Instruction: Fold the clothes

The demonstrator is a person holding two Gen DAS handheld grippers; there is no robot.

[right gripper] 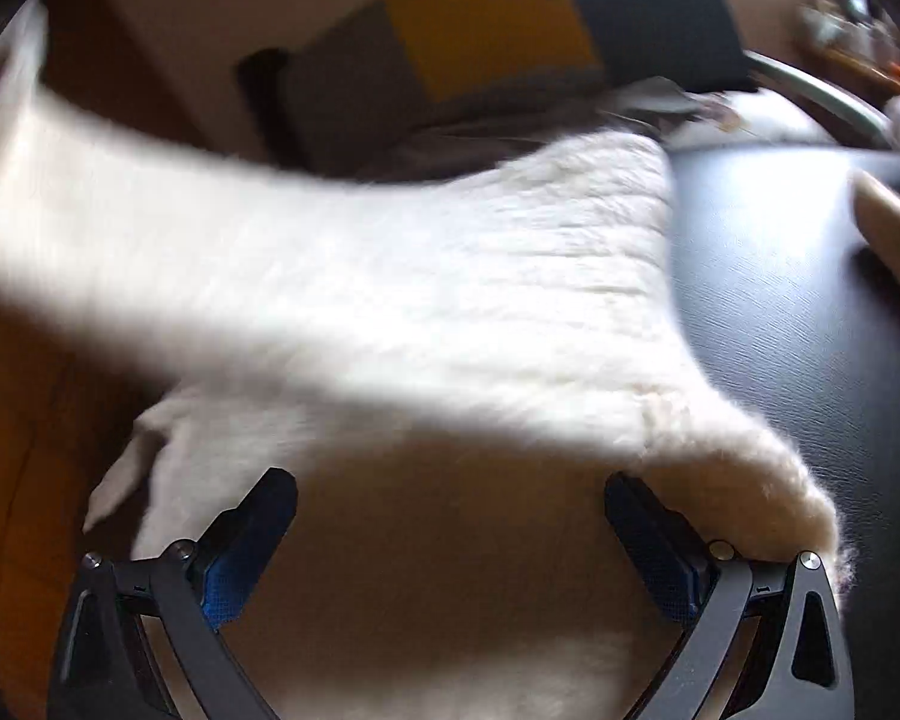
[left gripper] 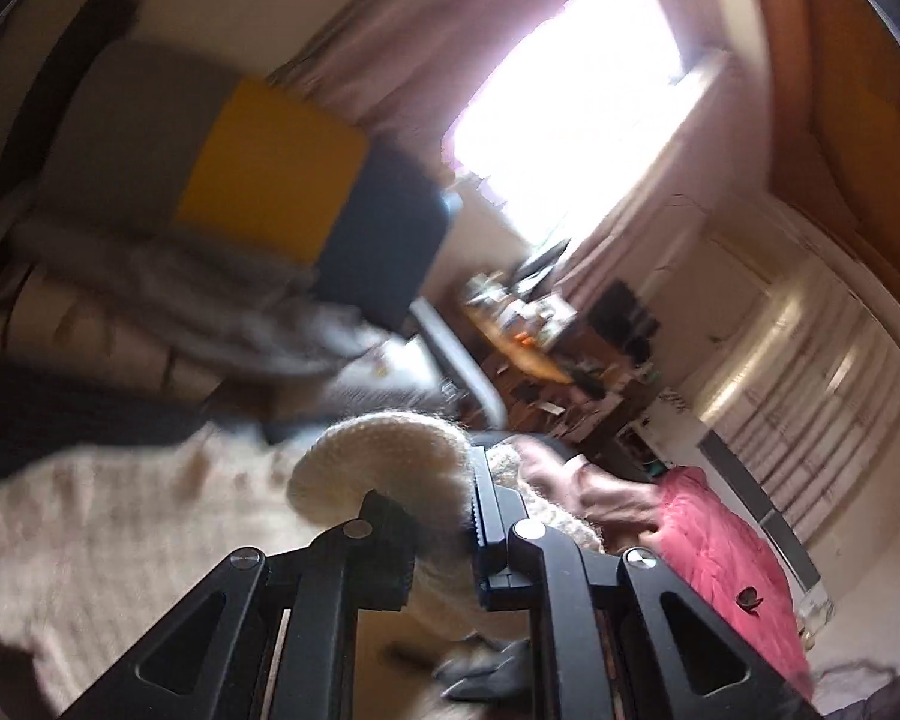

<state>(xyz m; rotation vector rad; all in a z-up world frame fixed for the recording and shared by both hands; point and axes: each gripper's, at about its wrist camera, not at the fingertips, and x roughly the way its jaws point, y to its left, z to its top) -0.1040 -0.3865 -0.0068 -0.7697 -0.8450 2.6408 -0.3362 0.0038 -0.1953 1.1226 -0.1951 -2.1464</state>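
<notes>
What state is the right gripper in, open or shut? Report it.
Open. In the right wrist view the right gripper has its fingers spread wide apart over the cream knit sweater, clamping nothing.

A dark, faintly textured surface (right gripper: 798, 312) fills the right of the right wrist view, catching a bright patch of glare. A fluffy cream-white knitted garment (right gripper: 450, 276) lies spread directly on it, covering its left part, with one fuzzy edge running down along the bare dark area. Blur hides the far edge.
</notes>
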